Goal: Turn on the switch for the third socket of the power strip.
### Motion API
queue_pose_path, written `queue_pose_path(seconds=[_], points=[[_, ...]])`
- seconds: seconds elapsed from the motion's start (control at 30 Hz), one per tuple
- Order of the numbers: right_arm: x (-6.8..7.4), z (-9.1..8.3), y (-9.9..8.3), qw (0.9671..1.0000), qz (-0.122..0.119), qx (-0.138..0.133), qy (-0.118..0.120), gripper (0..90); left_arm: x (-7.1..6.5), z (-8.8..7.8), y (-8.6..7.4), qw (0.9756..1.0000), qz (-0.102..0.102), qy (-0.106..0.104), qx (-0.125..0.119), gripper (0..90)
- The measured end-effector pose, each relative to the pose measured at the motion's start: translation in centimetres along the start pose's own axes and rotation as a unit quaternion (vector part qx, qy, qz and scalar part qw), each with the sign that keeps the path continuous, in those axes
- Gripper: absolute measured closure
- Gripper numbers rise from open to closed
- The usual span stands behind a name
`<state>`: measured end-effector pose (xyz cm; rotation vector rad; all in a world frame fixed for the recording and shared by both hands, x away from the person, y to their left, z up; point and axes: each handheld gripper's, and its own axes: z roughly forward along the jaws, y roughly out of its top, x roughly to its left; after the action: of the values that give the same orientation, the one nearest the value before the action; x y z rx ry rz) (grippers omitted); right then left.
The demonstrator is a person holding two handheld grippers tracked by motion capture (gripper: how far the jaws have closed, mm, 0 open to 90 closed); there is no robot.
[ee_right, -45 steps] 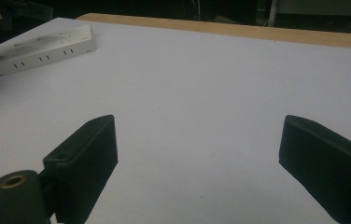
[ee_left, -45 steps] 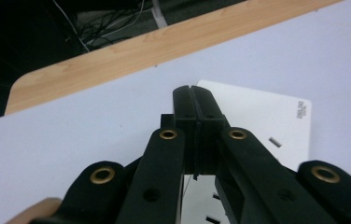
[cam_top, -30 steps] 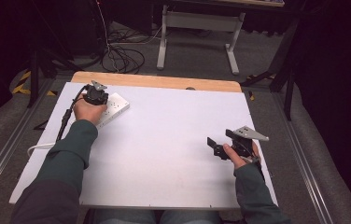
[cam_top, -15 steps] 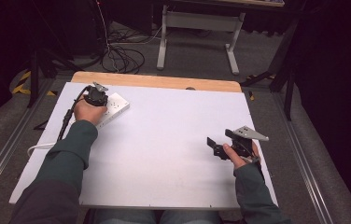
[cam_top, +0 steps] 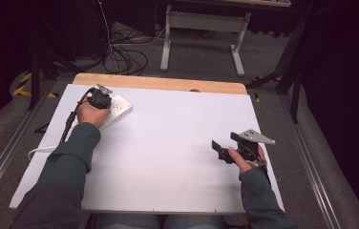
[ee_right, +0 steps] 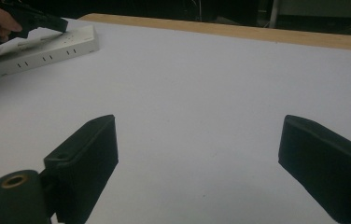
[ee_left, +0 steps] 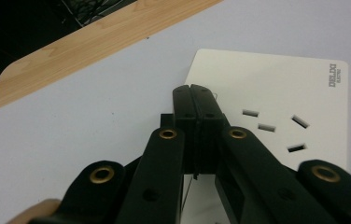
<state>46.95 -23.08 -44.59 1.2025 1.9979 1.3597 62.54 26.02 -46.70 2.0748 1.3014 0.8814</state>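
Note:
A white power strip [cam_top: 119, 111] lies flat at the far left of the white tabletop [cam_top: 177, 143]. My left gripper [cam_top: 102, 99] rests over it, held in the person's left hand. In the left gripper view the two black jaws are pressed together, and the gripper [ee_left: 193, 89] tips sit above the power strip [ee_left: 281, 88] near its sockets, with nothing visible between them. My right gripper [cam_top: 224, 143] hovers low over the bare tabletop at the right. In the right gripper view it [ee_right: 201, 140] stands wide open and holds nothing. Far off at the left, that view shows the power strip [ee_right: 33, 53] and the left gripper [ee_right: 61, 25].
A white cord [cam_top: 36, 150] runs from the strip off the table's left side. A wooden edge [cam_top: 168, 84] borders the far side of the table. Beyond it, black cables [cam_top: 125, 55] lie on the floor beside a grey metal stand [cam_top: 201, 28].

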Motion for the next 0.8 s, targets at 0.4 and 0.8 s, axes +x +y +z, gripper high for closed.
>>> queue_pose_path(seconds=[0.4, 0.8], points=[[0.0, -0.1, 0.0, 1.0, 0.0, -0.002, -0.002, 12.3, -0.3, 0.0, 0.0, 0.9997, 0.018, 0.01, 0.01, 90.0], [0.3, 0.4, 0.5, 1.0, -0.008, -0.004, 0.004, 12.3, 0.0, -7.5, -1.0, 0.9881, -0.057, -0.005, -0.143, 89.9]])
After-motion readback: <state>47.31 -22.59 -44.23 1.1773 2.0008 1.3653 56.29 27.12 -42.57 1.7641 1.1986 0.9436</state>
